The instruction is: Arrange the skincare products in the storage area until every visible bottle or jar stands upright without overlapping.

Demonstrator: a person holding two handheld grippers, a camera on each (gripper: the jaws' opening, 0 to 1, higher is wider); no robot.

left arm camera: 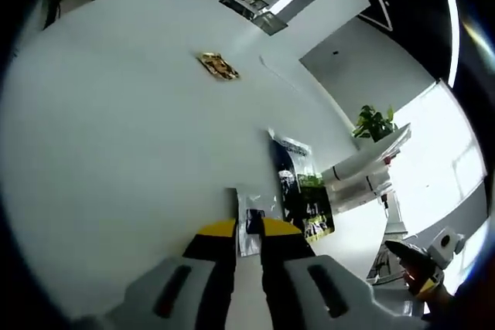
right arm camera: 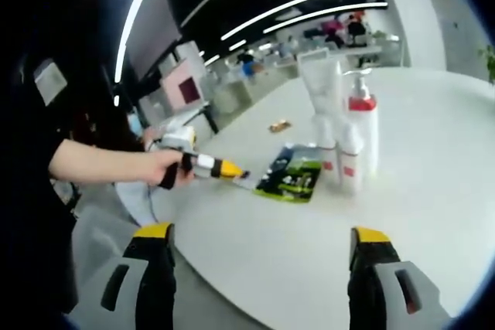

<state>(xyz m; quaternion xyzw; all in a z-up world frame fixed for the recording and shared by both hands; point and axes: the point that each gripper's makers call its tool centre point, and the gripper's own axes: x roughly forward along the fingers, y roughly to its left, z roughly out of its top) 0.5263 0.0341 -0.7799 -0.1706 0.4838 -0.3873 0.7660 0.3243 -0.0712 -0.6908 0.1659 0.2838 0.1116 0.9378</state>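
The left tool (left arm camera: 249,246) is clenched on a small flat silver sachet (left arm camera: 250,226), whose long axis runs straight ahead along the jaws, its far end reaching toward the dark printed packet (left arm camera: 303,191) that lies flat on the white desk (left arm camera: 116,137) just beyond and slightly to the right. In the right gripper view the same left tool (right arm camera: 232,171) is seen held in a person's hand (right arm camera: 166,168) at the near-left edge of the desk (right arm camera: 433,191), its yellow tip almost at the packet (right arm camera: 290,179). The right tool (right arm camera: 263,268) is released, its jaws spread wide, hovering off the near edge of the desk and well apart from everything on it. The standing products are grouped toward the middle of the desk, just beyond the packet: a tall white tube (right arm camera: 321,90), a pump bottle with a red collar (right arm camera: 362,125), and what look like two smaller white bottles (right arm camera: 348,164) in front of them, so roughly four upright items touching or nearly touching; the exact count is hard to settle at this blur. One small gold-wrapped item (left arm camera: 218,66) lies alone farther out on the desk. The left tool is judged nearer to the flat pieces, so placing the sachet depends on the gap between packet and bottles.
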